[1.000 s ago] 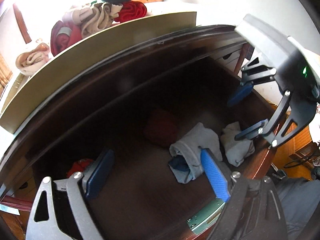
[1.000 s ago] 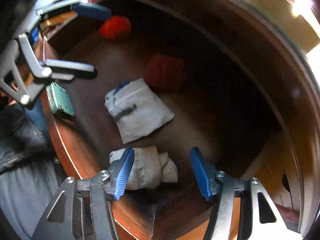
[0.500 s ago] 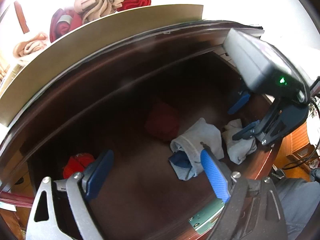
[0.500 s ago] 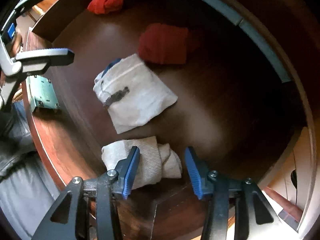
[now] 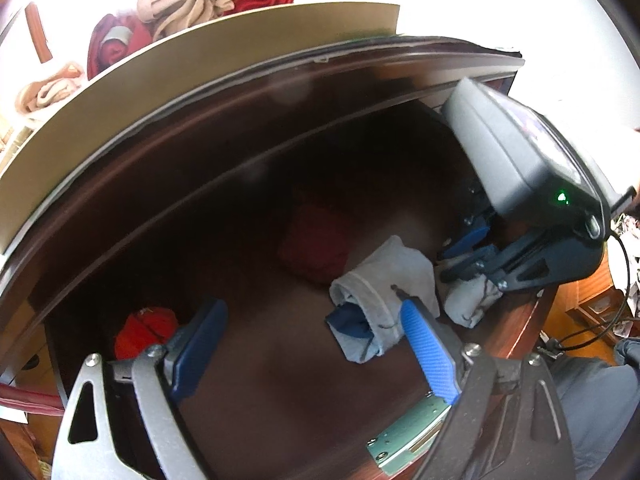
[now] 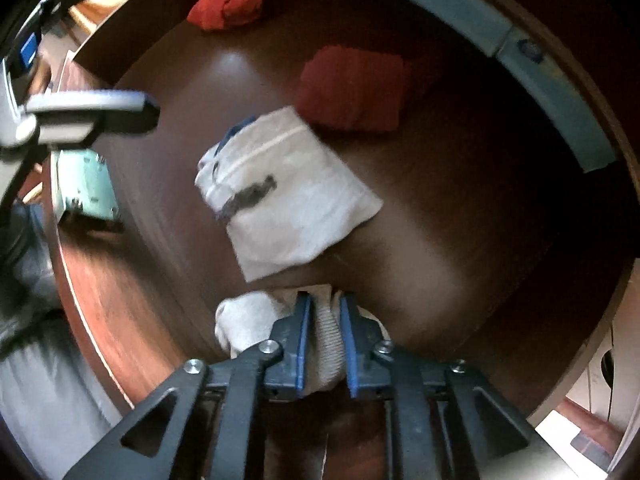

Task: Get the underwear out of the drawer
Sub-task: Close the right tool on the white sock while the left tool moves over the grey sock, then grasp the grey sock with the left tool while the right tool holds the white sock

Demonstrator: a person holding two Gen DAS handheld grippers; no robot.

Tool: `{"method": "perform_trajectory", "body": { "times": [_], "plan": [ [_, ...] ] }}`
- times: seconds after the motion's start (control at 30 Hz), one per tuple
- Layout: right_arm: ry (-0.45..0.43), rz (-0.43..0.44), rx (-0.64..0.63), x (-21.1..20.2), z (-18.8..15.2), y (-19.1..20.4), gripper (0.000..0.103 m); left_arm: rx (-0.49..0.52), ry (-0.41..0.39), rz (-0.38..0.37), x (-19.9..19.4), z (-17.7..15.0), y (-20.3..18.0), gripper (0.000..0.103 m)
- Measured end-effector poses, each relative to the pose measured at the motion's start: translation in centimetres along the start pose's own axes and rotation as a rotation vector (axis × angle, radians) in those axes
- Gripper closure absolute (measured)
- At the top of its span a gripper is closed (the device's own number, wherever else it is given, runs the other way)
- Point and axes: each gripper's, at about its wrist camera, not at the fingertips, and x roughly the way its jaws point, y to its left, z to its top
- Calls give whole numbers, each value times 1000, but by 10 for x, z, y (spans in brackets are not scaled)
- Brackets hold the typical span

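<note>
left wrist view: left gripper (image 5: 316, 348) spread wide over glossy dark wood drawer (image 5: 280, 392); soft grey folded underwear (image 5: 380, 292) right of centre.
right wrist view: right gripper (image 6: 324, 340) pinching ribbed cream underwear (image 6: 256, 320), bottom centre, on drawer floor; folded red cloth (image 6: 352, 88) upper centre.

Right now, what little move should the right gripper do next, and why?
Probably lift straight up. The right gripper has its blue pads pinched on the rolled white underwear at the near edge of the drawer, so the grab looks done. The left gripper hangs open with nothing in it, and the grey folded pair lies close by, so a slow rise seems safest.
</note>
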Motion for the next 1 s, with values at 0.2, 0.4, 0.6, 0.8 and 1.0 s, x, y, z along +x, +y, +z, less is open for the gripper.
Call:
{"method": "perform_trajectory", "body": {
  "times": [0.2,0.4,0.6,0.8,1.0],
  "plan": [
    [-79,-76,48,-8,6,-9,91,-15,37,-25,11,4,0,13],
    [-110,-157,58,-10,12,-15,91,0,96,-100,25,18,-8,13],
    [-139,-198,55,-11,10,-13,91,71,206,-116,55,26,-27,13],
    [-156,-175,81,-12,-7,-23,89,58,260,-151,71,36,-27,13],
    [-223,-150,132,-34,-6,-38,68,28,348,-177,91,39,-22,13]
  ]
}}
